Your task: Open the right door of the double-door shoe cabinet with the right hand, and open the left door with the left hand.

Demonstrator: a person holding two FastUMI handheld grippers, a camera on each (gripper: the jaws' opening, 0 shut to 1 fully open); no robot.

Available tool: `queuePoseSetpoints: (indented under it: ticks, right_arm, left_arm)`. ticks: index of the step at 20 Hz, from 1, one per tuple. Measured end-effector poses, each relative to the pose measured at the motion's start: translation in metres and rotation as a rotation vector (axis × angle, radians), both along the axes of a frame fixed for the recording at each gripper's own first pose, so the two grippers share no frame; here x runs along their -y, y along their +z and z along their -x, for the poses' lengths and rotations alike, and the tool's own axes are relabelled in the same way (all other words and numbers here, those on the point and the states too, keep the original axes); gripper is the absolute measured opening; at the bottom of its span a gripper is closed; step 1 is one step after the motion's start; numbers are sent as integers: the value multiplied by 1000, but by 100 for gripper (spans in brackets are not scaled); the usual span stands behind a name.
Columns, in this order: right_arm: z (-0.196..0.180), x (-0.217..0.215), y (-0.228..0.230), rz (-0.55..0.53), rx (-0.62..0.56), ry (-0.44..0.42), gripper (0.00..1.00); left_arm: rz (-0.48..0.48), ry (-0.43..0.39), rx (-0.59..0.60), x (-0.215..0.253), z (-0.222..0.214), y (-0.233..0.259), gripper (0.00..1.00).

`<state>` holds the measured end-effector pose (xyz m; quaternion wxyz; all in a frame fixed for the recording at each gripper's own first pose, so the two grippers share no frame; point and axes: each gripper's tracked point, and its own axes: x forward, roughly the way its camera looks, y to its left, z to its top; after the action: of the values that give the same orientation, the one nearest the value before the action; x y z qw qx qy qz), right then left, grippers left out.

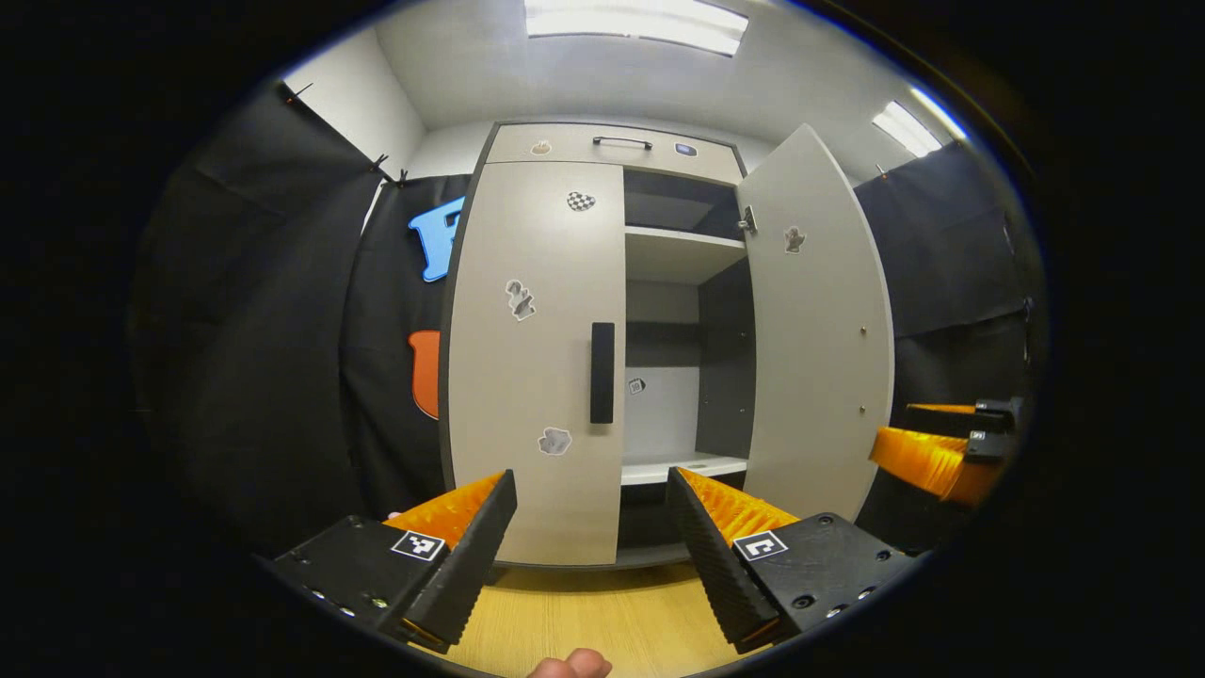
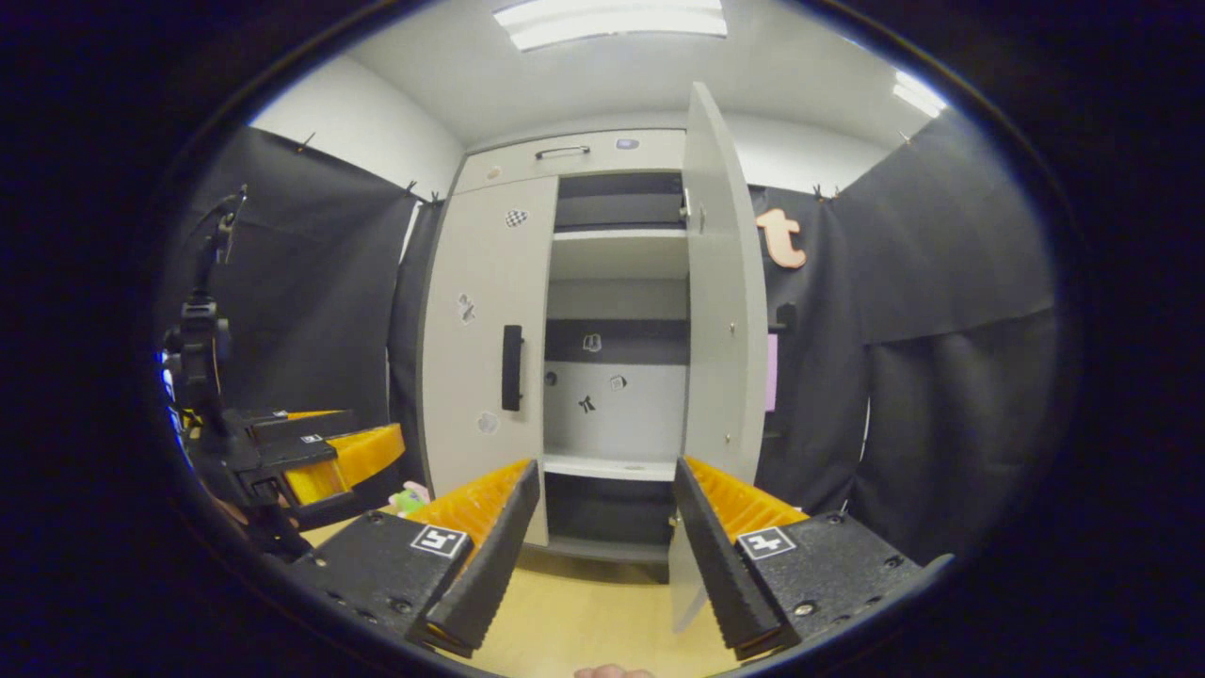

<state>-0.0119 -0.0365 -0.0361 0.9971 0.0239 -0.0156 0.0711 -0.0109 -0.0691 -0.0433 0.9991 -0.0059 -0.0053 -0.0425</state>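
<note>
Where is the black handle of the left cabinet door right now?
In the left gripper view the black handle stands upright on the closed left door's right edge, beside the opened compartment, ahead of and above the open left gripper.

shoe cabinet (image 1: pixel 602 146): pale grey, upright | right door (image 1: pixel 814 330): swung open | left door (image 1: pixel 537 358): shut, black handle (image 1: pixel 602 372)

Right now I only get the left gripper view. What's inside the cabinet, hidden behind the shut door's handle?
Observer: A small black bow sticker on the pale back wall.
Operator: Is the right gripper gripping the open door?
Observer: No. In its own view the right gripper is open, fingers apart, not pressing on the right door.
Operator: Anything beyond that door?
Observer: A pink panel shows past its edge.
</note>
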Motion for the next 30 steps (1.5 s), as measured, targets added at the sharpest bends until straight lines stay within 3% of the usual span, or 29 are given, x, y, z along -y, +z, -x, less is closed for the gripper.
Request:
queuePoseSetpoints:
  ticks: [1, 2, 7, 16, 22, 30]
  right_arm:
    - [-2, 3, -4, -17, -12, -11, 98]
    - [-3, 4, -6, -33, -24, -15, 100]
    - [8, 13, -9, -64, -25, -21, 100]
    - [26, 27, -27, -20, -39, -54, 100]
    - [22, 53, -37, -59, -62, -110, 100]
    - [8, 76, -47, -95, -92, -155, 100]
  left_arm:
    - [4, -7, 10, 1, -3, 5, 95]
    - [4, -19, 20, 3, -10, 12, 95]
    - [21, -63, 101, 17, -61, 61, 95]
    - [-12, -80, -20, 34, -192, 49, 95]
    - [13, 4, -135, 11, -242, 14, 95]
    - [46, 85, -128, -11, -263, 14, 98]
